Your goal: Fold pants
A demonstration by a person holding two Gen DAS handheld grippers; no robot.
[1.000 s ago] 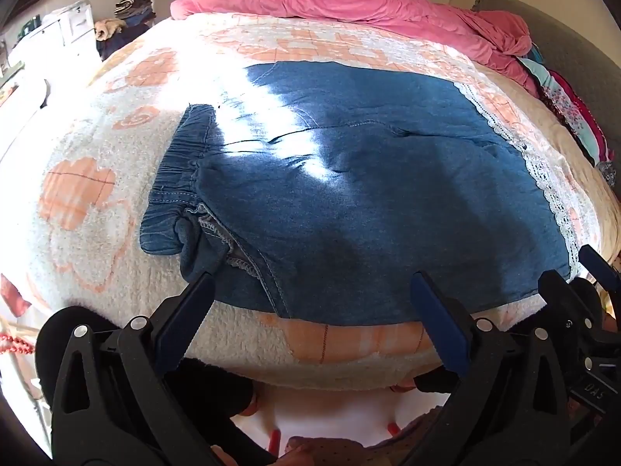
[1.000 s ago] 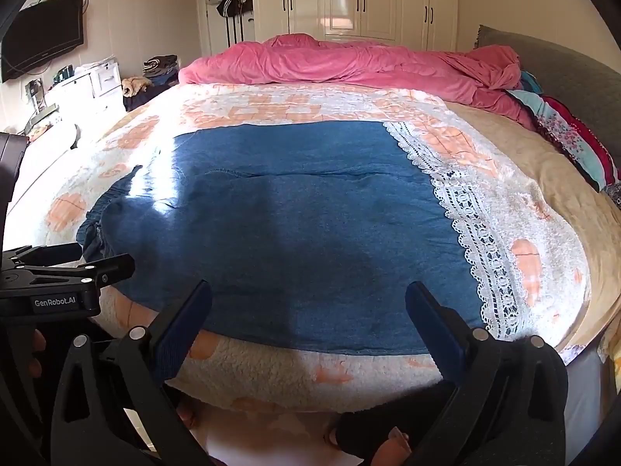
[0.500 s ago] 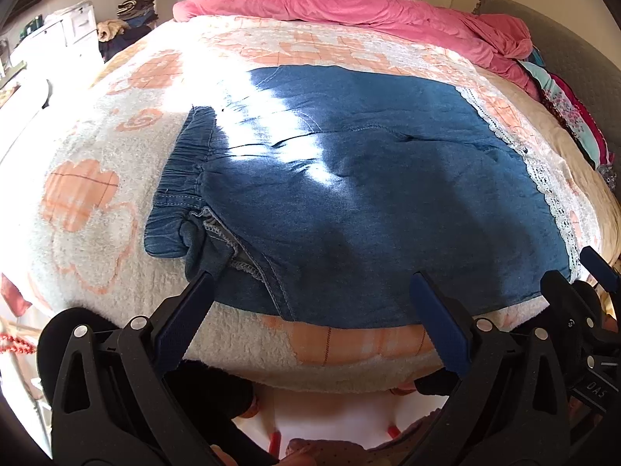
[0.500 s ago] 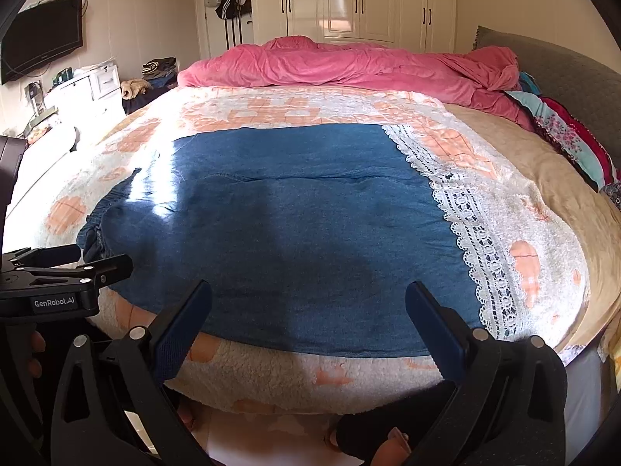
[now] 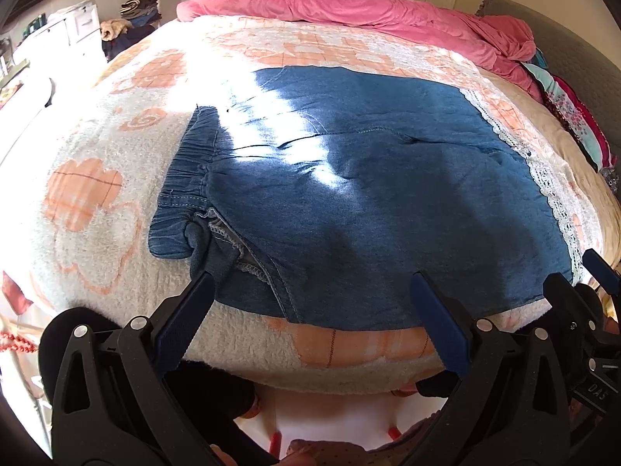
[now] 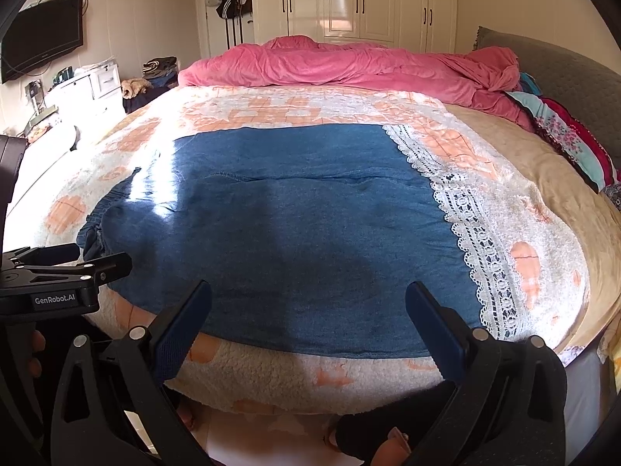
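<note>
Blue denim pants [image 5: 368, 202] lie flat on the bed, elastic waistband [image 5: 182, 178] at the left, legs running right to a white lace hem [image 5: 551, 194]. They also show in the right wrist view [image 6: 295, 233], with the lace hem [image 6: 465, 233] at the right. My left gripper [image 5: 310, 310] is open and empty, just in front of the pants' near edge by the waist. My right gripper [image 6: 308, 318] is open and empty, at the near edge toward the leg end. The left gripper's body [image 6: 50, 283] shows at the left of the right wrist view.
The pants rest on a fluffy white and orange blanket [image 6: 271, 108]. A pink duvet [image 6: 349, 66] is bunched at the bed's far side. Patterned clothes [image 6: 566, 136] lie at the right by a grey headboard. White drawers [image 6: 97, 85] stand at the left.
Both grippers have eased slightly back and up from the bed edge; the pants lie as before. Both stay open.
</note>
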